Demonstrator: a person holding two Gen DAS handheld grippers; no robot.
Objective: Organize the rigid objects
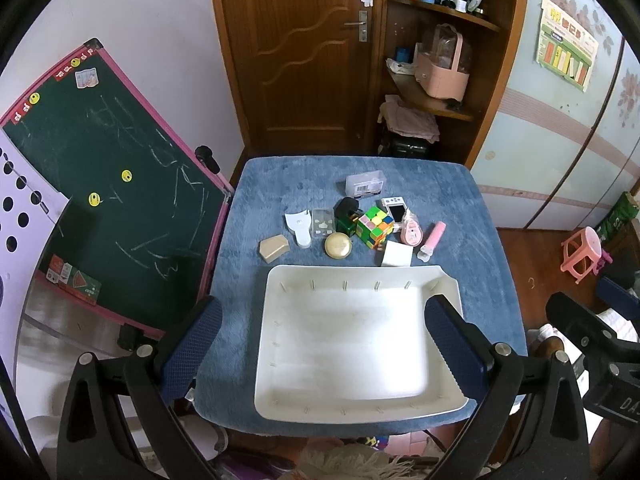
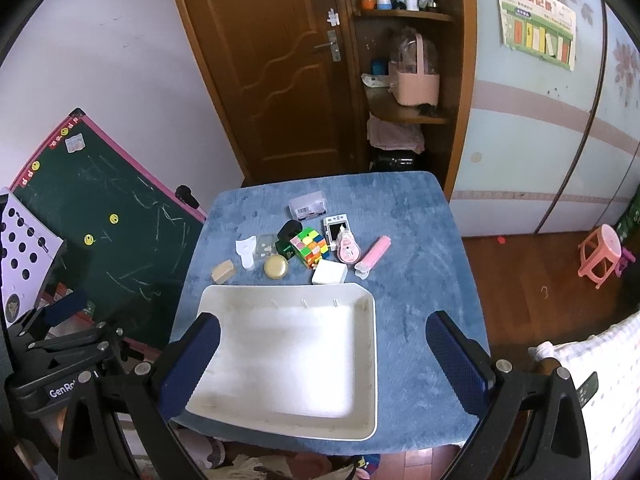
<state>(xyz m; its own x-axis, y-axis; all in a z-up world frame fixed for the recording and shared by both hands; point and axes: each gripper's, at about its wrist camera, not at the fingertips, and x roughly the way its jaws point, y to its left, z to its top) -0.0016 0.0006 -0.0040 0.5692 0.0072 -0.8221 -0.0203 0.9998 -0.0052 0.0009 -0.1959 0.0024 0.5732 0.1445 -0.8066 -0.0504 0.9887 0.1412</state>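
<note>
Left wrist view looks down on a shallow white tray (image 1: 448, 292), smooth hard plastic with rounded corners and small slots along its walls, empty and lying on the near half of the tabletop (image 1: 472, 240), which is covered in a fuzzy blue cloth. Just beyond the tray's far rim sits a loose cluster of small rigid things: a tan wooden block (image 1: 273, 249) with clipped corners at the left, a flat white plastic piece (image 1: 299, 227), a small clear case (image 1: 323, 223), a round gold tin (image 1: 338, 245), a black and green toy (image 1: 346, 216), a bright multicoloured puzzle cube (image 1: 374, 226), a white square box (image 1: 397, 254) touching the tray's rim, a small white device with a dark screen (image 1: 395, 209), a pink rounded dispenser (image 1: 412, 232), possibly correction tape though it is too small to tell, and a slim pink tube (image 1: 432, 240) lying tilted. A clear lidded box (image 1: 365, 184) stands apart, farther back. The left tongs (image 1: 322, 344) hang above the tray, blue textured pads spread wide, gripping nothing. The right tongs (image 2: 324, 360) are likewise wide apart and empty over the tray's right side. A green chalkboard (image 1: 120, 184) with a pink frame leans at the left; a wooden door (image 1: 296, 48) and cluttered shelves (image 1: 440, 92) stand behind, and a pink stool (image 2: 600, 254) is on the floor at the right.
</note>
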